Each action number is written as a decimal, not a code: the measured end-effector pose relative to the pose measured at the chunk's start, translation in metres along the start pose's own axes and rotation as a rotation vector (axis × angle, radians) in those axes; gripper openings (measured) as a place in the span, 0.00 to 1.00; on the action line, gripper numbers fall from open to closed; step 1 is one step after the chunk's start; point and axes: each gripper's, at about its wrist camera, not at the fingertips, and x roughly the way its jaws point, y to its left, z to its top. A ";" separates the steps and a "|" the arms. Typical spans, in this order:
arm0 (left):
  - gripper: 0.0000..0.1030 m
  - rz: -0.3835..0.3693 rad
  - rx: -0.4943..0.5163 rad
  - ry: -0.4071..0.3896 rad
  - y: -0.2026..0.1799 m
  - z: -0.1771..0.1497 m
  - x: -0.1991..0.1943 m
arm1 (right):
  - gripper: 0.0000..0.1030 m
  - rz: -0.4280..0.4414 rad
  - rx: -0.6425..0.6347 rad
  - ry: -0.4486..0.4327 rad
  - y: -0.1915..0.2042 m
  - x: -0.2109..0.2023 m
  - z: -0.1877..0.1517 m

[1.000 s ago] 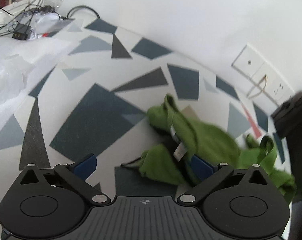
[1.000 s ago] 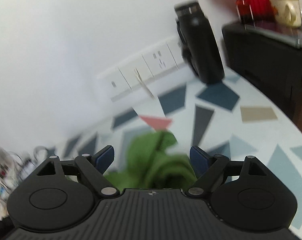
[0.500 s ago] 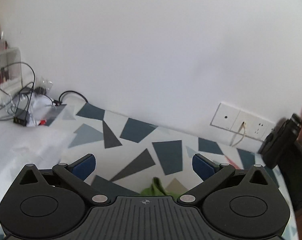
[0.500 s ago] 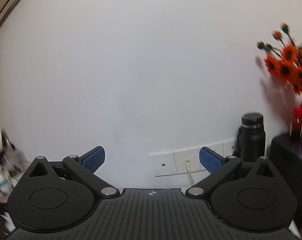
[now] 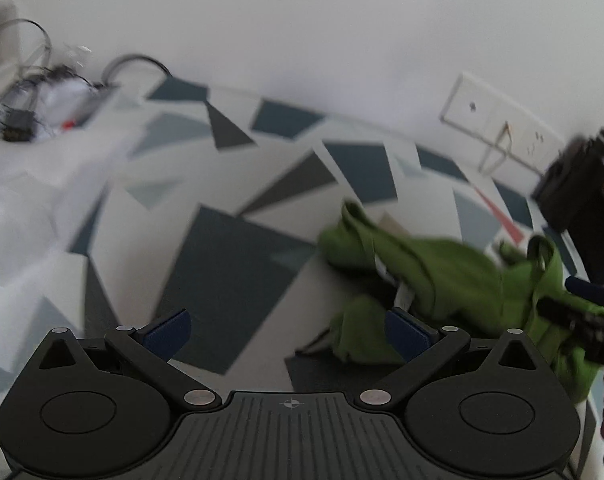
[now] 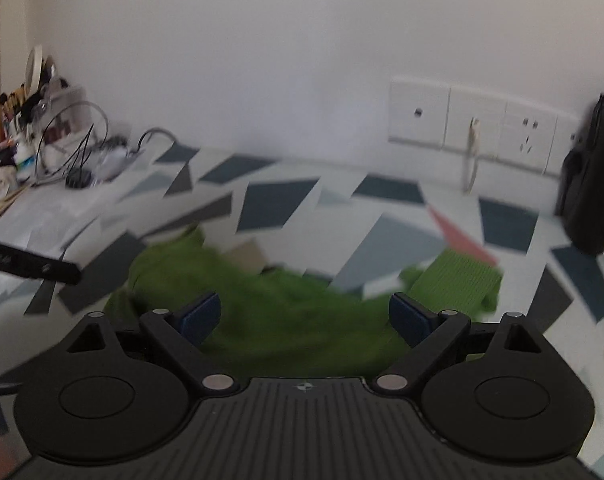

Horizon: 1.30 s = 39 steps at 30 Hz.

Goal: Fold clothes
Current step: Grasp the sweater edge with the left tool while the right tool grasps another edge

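Observation:
A crumpled green garment (image 5: 454, 268) lies on the tablecloth with the geometric pattern (image 5: 238, 264), a white label showing in its folds. My left gripper (image 5: 286, 322) is open over bare cloth to the left of the garment, and its right fingertip (image 5: 406, 330) overlaps the garment's near edge. The right gripper (image 5: 582, 308) comes in over the garment's right end. In the right wrist view the garment (image 6: 286, 320) fills the gap between the wide jaws of my right gripper (image 6: 306, 308). Those jaws are closing, and the pads are not pressing on the fabric. A ribbed cuff (image 6: 458, 280) sticks out to the right.
Wall sockets (image 6: 478, 128) with a hanging cord sit at the table's back. A black flask (image 6: 590, 184) stands at the back right. Cables and a plastic bag (image 5: 58, 96) lie at the back left, with brushes and clutter (image 6: 26, 120) beyond. A white sheet (image 5: 18, 208) covers the left.
Half a second ago both cameras pointed up at the wall. Both have tipped back down, so the garment is in view again, and the right gripper now hangs over it.

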 end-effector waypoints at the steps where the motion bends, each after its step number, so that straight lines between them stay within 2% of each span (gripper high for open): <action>1: 0.99 -0.021 0.012 0.015 -0.001 -0.002 0.007 | 0.91 0.005 -0.003 0.014 0.005 -0.003 -0.007; 4: 0.99 -0.087 0.051 0.053 -0.007 -0.001 0.028 | 0.91 -0.033 -0.031 0.057 0.015 -0.015 -0.023; 6: 0.99 -0.113 0.077 0.078 -0.013 -0.001 0.041 | 0.91 -0.091 -0.058 0.078 0.017 -0.014 -0.033; 8: 0.99 -0.122 0.110 0.082 -0.018 0.000 0.052 | 0.83 -0.147 -0.052 0.078 0.014 -0.014 -0.035; 9: 0.98 -0.124 0.129 0.071 -0.019 0.001 0.054 | 0.72 -0.162 -0.028 0.066 0.011 -0.016 -0.033; 10: 0.96 -0.124 0.150 0.058 -0.021 0.001 0.055 | 0.70 -0.177 -0.004 0.053 0.009 -0.018 -0.030; 13: 0.64 -0.135 0.183 0.035 -0.023 0.006 0.058 | 0.70 -0.211 0.023 0.037 0.007 -0.016 -0.021; 14: 0.42 -0.156 0.179 0.036 -0.021 0.009 0.058 | 0.71 -0.219 0.004 0.058 0.009 -0.011 -0.019; 15: 0.14 -0.191 0.155 0.052 -0.017 0.013 0.060 | 0.71 -0.228 -0.012 0.076 0.010 -0.005 -0.018; 17: 0.10 -0.242 0.106 0.065 -0.009 0.019 0.061 | 0.69 -0.241 -0.027 0.099 0.013 0.006 -0.019; 18: 0.08 -0.248 0.086 0.055 -0.005 0.022 0.059 | 0.52 -0.241 -0.016 0.102 0.014 0.011 -0.020; 19: 0.08 -0.244 0.086 0.033 -0.003 0.025 0.056 | 0.29 -0.248 0.002 0.099 0.014 0.013 -0.019; 21: 0.08 -0.235 0.092 -0.015 0.001 0.032 0.046 | 0.07 -0.280 0.058 0.063 0.011 0.008 -0.013; 22: 0.08 -0.236 0.086 -0.040 0.005 0.037 0.040 | 0.01 -0.294 0.092 0.023 0.007 -0.001 -0.008; 23: 0.07 -0.237 0.074 -0.065 0.009 0.044 0.033 | 0.00 -0.308 0.125 -0.018 0.004 -0.009 -0.004; 28: 0.07 -0.253 0.014 -0.197 0.034 0.079 -0.006 | 0.00 -0.396 0.264 -0.197 -0.013 -0.054 0.017; 30: 0.07 -0.260 0.014 -0.231 0.042 0.088 -0.018 | 0.00 -0.370 0.289 -0.193 -0.020 -0.060 0.021; 33: 0.07 -0.245 0.012 -0.238 0.050 0.091 -0.025 | 0.04 -0.312 0.248 -0.112 -0.015 -0.044 0.021; 36: 0.07 -0.229 -0.012 -0.227 0.062 0.088 -0.027 | 0.19 -0.281 0.225 -0.048 -0.001 -0.012 0.016; 38: 0.07 -0.225 -0.031 -0.217 0.069 0.083 -0.030 | 0.39 -0.273 0.256 -0.018 0.002 0.007 0.013; 39: 0.07 -0.221 -0.031 -0.213 0.073 0.080 -0.031 | 0.57 -0.280 0.281 -0.009 0.002 0.016 0.013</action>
